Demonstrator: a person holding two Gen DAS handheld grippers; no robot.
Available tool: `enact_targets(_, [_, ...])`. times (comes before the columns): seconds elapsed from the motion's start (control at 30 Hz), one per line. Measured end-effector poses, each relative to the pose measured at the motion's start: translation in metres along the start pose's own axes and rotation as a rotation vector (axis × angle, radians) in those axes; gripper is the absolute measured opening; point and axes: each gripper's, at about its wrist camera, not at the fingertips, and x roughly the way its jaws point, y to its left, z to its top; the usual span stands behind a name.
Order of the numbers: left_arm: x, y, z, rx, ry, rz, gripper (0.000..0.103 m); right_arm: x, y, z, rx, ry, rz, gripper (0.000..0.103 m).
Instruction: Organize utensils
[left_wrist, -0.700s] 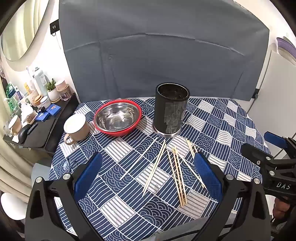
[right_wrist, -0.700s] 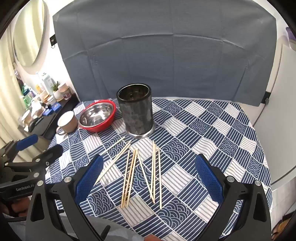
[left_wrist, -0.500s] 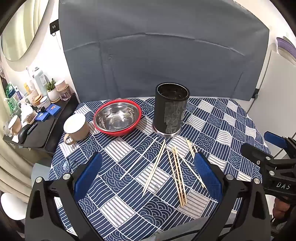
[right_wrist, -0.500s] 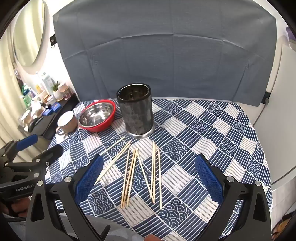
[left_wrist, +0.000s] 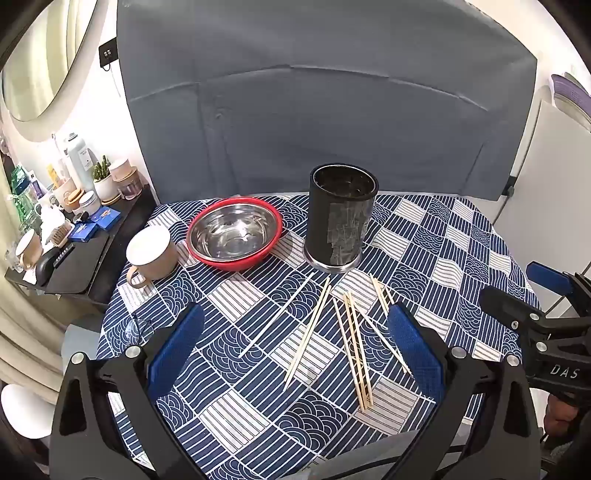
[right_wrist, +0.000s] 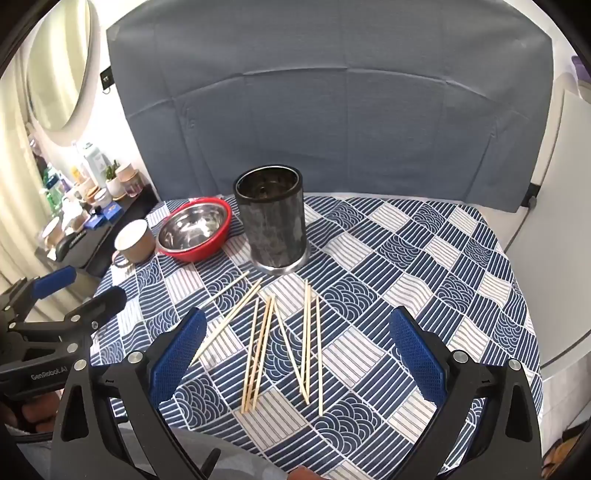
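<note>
Starting at my far left, ahead of the left gripper (left_wrist: 295, 343), I see a mug (left_wrist: 153, 253), then a steel bowl (left_wrist: 234, 232) in its red rim, then the dark holder (left_wrist: 341, 218) standing upright beyond the fingertips, a little to the right. Both of that gripper's blue pads stand wide apart with nothing between them.

The chopsticks (left_wrist: 354, 343) lie loose on the checked cloth (left_wrist: 461, 236), between the holder and the two grippers, fanned out (roughly eight sticks, some overlapping). Most have their long axis running away from me toward the holder, so a pinch has to come across them, side to side.

Further right, the right gripper (right_wrist: 295, 349) is likewise spread open and empty, and the fan of sticks (right_wrist: 280, 339) sits squarely under the gap between its pads. I judge the right hand the nearer one, since from the left gripper most of the sticks lie off toward its right pad.
</note>
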Motion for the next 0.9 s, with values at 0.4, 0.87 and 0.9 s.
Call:
enact_targets(0.4, [0.0002, -0.0033, 0.0004, 0.0, 0.002, 0.003, 0.097, -0.0007, -0.0001, -0.0007, 0.0, 0.001, 0.003, 0.095])
enact_targets(0.87, [0.0019, -0.0043, -0.0026, 0.008, 0.007, 0.006, 0.097, 0.0007, 0.0003, -0.0025, -0.001, 0.003, 0.002, 0.095])
enact_targets(0.9, [0.0017, -0.0041, -0.0029, 0.008, 0.007, 0.004, 0.097, 0.0006, 0.0003, -0.0028, -0.001, 0.002, 0.002, 0.095])
